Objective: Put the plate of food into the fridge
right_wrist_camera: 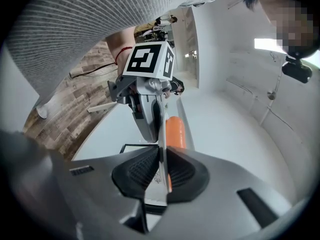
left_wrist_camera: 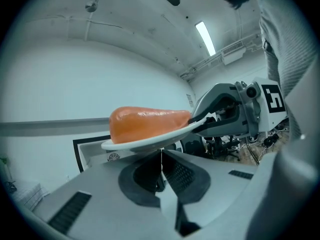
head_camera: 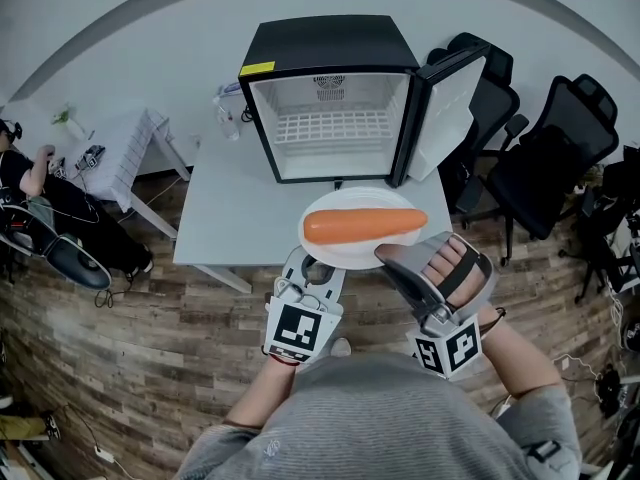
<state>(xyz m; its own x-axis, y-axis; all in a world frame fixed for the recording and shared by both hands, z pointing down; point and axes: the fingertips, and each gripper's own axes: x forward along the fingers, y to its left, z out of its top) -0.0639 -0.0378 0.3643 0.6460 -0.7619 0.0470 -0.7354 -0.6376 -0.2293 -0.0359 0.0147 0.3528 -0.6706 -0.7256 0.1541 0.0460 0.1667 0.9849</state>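
A white plate [head_camera: 322,250] carries a long orange piece of food [head_camera: 365,225] and hangs in the air just in front of the open black mini fridge [head_camera: 335,118]. My right gripper [head_camera: 385,255] is rolled on its side and shut on the plate's near right rim. In the right gripper view the plate [right_wrist_camera: 160,134] runs edge-on between the pads, with the food [right_wrist_camera: 175,131] beside it. My left gripper [head_camera: 318,268] is under the near left rim. In the left gripper view its jaws [left_wrist_camera: 161,171] are shut, and the plate [left_wrist_camera: 150,143] rests on top of them.
The fridge stands on a grey table [head_camera: 230,213] with its door [head_camera: 445,113] swung open to the right and a white wire shelf inside. Black office chairs [head_camera: 545,158] crowd the right. A small white table [head_camera: 120,148] and a seated person [head_camera: 30,183] are at the left.
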